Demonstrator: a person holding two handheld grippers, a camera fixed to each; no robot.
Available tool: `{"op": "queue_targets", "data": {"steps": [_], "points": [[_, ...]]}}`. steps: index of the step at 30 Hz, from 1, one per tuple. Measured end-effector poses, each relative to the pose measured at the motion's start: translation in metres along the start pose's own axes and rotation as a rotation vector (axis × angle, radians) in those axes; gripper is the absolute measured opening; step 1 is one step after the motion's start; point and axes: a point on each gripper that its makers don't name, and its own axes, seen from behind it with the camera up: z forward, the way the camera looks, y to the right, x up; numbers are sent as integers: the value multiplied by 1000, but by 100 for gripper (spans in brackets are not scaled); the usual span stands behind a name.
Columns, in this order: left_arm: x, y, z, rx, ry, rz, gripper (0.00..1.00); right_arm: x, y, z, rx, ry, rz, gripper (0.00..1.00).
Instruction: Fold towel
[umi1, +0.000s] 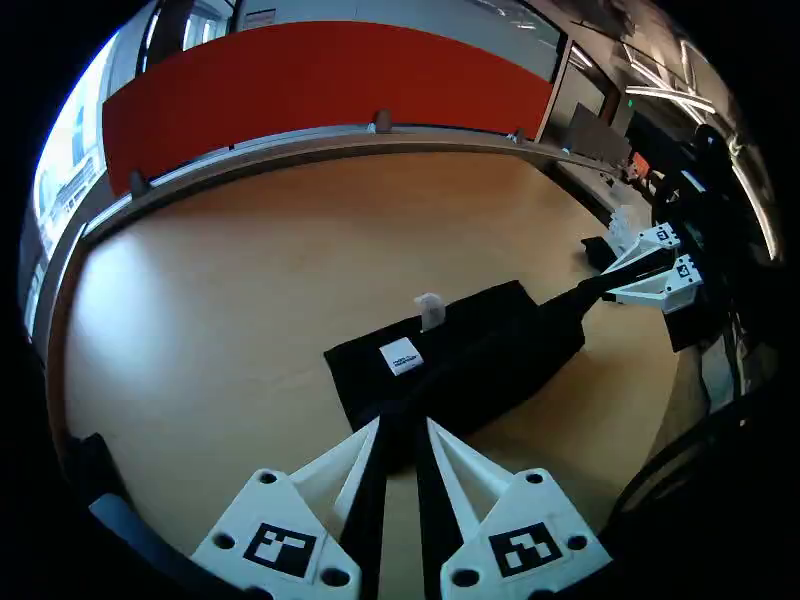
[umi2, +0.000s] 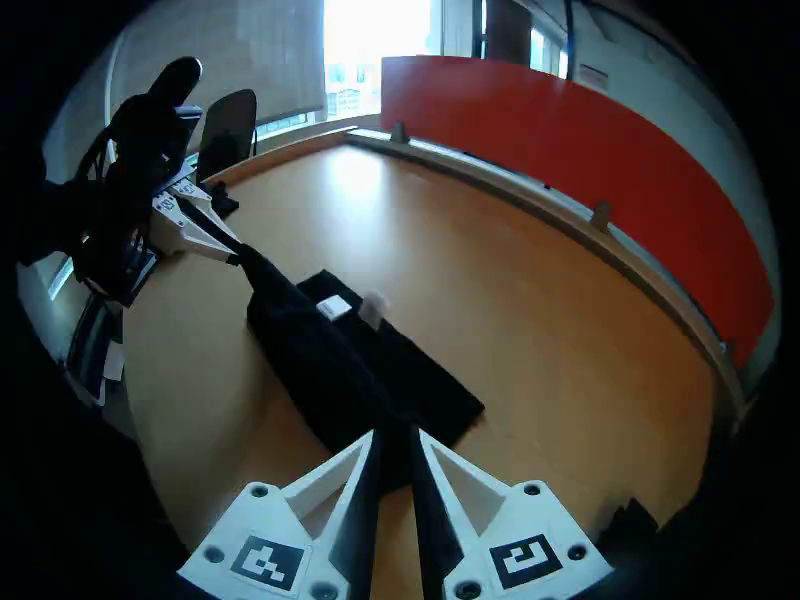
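Towel folding, mid-fold, seen from both grippers. The black towel lies across the middle of the wooden table, well apart from the red partition at the far edge. One layer rests flat on the table and carries a white label and, just beside it, a small upright white tag.

The left gripper has its jaws pressed together on the near end of a raised edge of the cloth. The right gripper pinches the opposite end of the same edge in the same way (each gripper also appears in the other's view, farther off, with dark cloth running into its jaws). The held edge stretches as a taut dark ridge between the two grippers, above the flat layer.

Progress, judged from the lie of the cloth: both ends of one long edge are gripped and lifted, so the grasp is done and a fold is under way. The raised edge is not yet laid down on the flat layer. What remains is to carry it across, lower it in line with the far edge, release, and make any further folds. The exact number of layers already stacked cannot be told, since the cloth is uniformly black.
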Motion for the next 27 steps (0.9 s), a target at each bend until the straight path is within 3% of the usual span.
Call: {"op": "queue_targets", "data": {"steps": [9,27], "points": [[-4,-4,17,3,-38,14,17,-8,13,16,2,-26,15,18],[-11,-24,54,82,-67,51,24,-25,32,49,-24,-70,59,22]]}}
